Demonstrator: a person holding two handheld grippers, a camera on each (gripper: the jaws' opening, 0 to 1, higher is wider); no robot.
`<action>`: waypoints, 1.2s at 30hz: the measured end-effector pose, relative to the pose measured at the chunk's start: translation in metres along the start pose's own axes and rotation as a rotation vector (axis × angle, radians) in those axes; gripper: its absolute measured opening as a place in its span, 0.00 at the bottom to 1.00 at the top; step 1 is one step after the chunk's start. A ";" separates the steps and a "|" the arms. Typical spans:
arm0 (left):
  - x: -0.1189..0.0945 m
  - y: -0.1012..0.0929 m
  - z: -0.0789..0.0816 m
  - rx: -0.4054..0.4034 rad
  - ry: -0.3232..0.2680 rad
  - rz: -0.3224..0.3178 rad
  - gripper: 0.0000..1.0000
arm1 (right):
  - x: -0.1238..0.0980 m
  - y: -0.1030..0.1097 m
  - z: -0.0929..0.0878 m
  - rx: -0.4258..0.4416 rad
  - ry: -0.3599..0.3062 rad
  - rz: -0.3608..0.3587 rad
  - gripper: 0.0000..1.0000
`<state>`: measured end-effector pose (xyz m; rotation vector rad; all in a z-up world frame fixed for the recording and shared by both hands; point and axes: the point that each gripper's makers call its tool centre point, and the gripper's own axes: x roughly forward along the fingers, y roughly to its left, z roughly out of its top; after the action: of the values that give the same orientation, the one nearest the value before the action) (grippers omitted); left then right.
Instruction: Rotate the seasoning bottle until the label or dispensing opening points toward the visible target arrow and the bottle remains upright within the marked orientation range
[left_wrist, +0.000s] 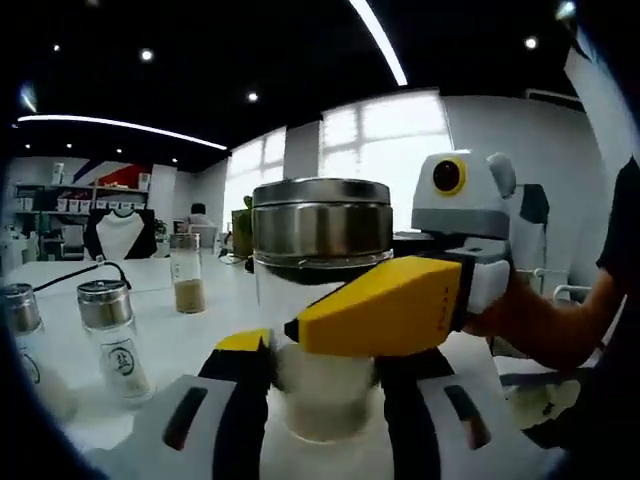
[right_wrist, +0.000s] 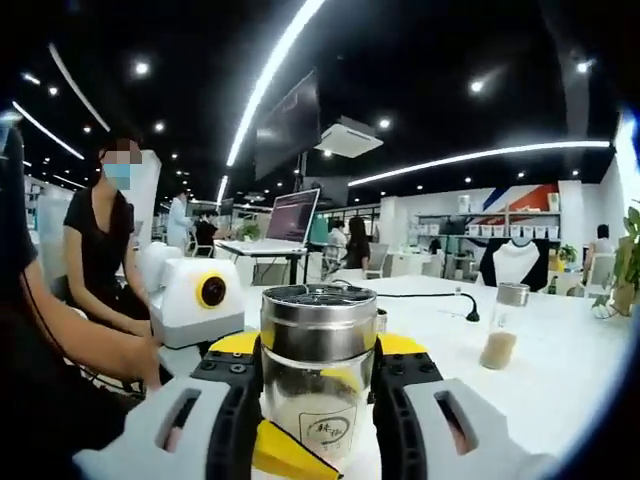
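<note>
Seasoning bottle (left_wrist: 322, 300) stands upright between both pairs of jaws, its long axis vertical: a clear glass body under a wide brushed-metal cap, with a layer of pale powder at the bottom. In the right gripper view the bottle (right_wrist: 318, 370) shows a small printed label turned toward that camera, so the label faces the right gripper (right_wrist: 318, 420), whose black-padded jaws press on the glass from either side. In the left gripper view the left gripper (left_wrist: 325, 400) has its jaws closed on the lower body as well, and the right gripper (left_wrist: 400, 305) reaches in from the right, its yellow jaw lying across the front of the glass, held by a person's hand (left_wrist: 520, 310). The bottle sits over a white bench (left_wrist: 190, 340). Further off on that bench stand three more metal-capped glass jars: one with a round label (left_wrist: 113, 335), one at the view's edge (left_wrist: 25, 345), and a tall slim one (left_wrist: 187, 272) holding a brownish layer of seasoning, seen also in the right gripper view (right_wrist: 503, 325). A black cable (right_wrist: 430, 296) runs across the bench. Around it lies a bright open office with strip ceiling lights, large windows, shelves, a laptop (right_wrist: 290, 217) on a desk, and a masked person in black (right_wrist: 105, 250) standing close by.
</note>
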<state>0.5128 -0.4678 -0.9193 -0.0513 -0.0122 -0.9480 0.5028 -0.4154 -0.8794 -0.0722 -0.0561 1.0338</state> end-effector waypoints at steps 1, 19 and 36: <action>0.000 0.002 0.001 0.000 -0.005 0.018 0.45 | 0.001 -0.003 0.000 0.015 -0.002 -0.038 0.40; -0.008 0.021 -0.005 -0.011 0.037 0.110 0.46 | 0.017 0.002 -0.004 -0.021 0.009 -0.052 0.40; 0.003 -0.016 -0.014 0.101 0.065 -0.049 0.50 | -0.001 0.009 -0.004 -0.019 0.016 0.046 0.42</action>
<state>0.5018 -0.4804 -0.9324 0.0736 -0.0011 -0.9962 0.4951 -0.4117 -0.8844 -0.0994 -0.0496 1.0789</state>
